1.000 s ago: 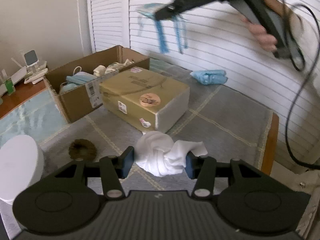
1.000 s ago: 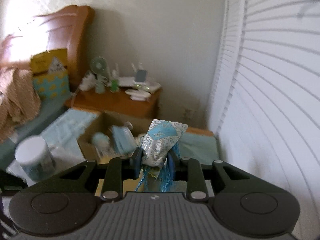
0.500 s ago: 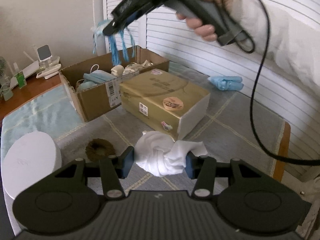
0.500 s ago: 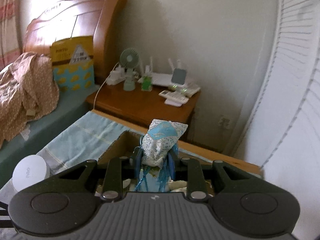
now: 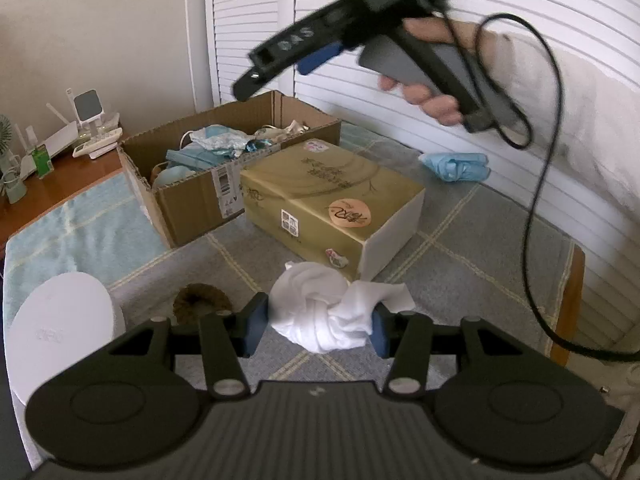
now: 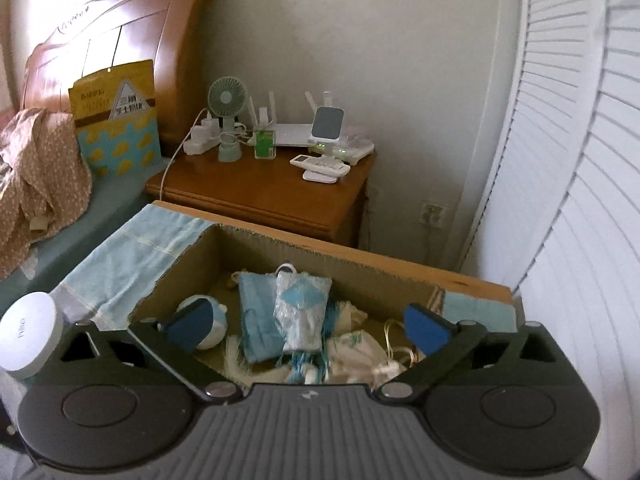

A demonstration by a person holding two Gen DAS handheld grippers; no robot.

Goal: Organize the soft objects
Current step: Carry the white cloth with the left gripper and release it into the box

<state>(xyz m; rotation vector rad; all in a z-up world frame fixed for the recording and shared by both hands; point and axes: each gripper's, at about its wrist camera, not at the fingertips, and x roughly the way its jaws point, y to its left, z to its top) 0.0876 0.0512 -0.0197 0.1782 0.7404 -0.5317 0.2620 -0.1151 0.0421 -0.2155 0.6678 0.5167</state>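
My left gripper is shut on a knotted white cloth and holds it low over the grey checked cover, in front of a yellow tissue pack. My right gripper is open and empty above an open cardboard box. A patterned pouch with blue tassels lies in the box among several other soft items. In the left wrist view the right gripper hangs over the box.
A blue cloth lies by the shuttered doors. A brown hair tie and a white round canister sit at the left. A wooden nightstand with a fan and router stands behind the box.
My right gripper moved over the box, opened and let go of the patterned pouch, which now lies in the box. My left gripper still holds the white cloth.
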